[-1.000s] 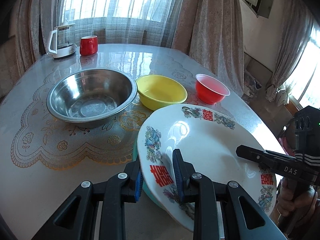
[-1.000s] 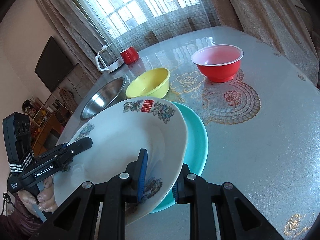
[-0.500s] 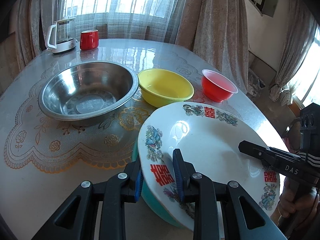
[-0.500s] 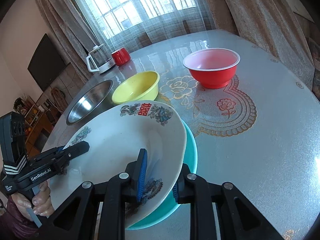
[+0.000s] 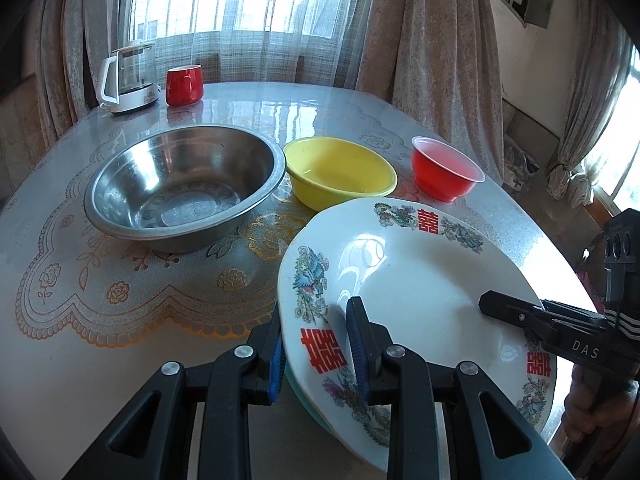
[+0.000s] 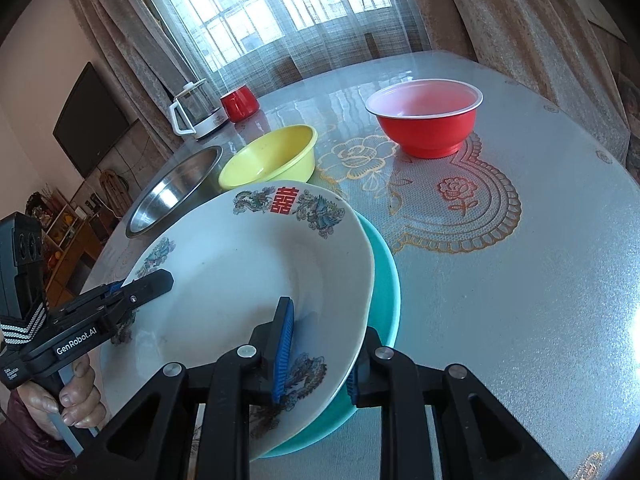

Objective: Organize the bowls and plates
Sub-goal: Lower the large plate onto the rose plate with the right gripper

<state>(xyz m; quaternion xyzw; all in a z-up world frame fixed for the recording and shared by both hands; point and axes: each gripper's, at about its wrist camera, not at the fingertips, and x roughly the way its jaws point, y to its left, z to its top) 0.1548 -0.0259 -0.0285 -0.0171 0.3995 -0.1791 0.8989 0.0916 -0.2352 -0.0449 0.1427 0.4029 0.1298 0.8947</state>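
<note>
- The white plate with red and floral rim decoration lies on top of a teal plate at the near edge of the table. The teal one shows only as a crescent along the right side and under the near rim.
- The left gripper is clamped narrow on the left rim of this pair, one pad on the white plate's face and the other under the rim.
- The right gripper is pinched the same way on the opposite rim, its outer pad beneath the teal plate.
- Over the last second almost nothing has shifted: both grips keep the same bite and the stack sits in the same spot. I read this as a two-handed hold on plates already nested, so the plate half of the job looks done.
- Whether the stack rests on the table or hangs just clear of it, I cannot tell.
- Beyond it, the steel bowl, yellow bowl and red bowl stand in a row, not yet nested.
- A kettle and red mug stand at the far edge.
</note>
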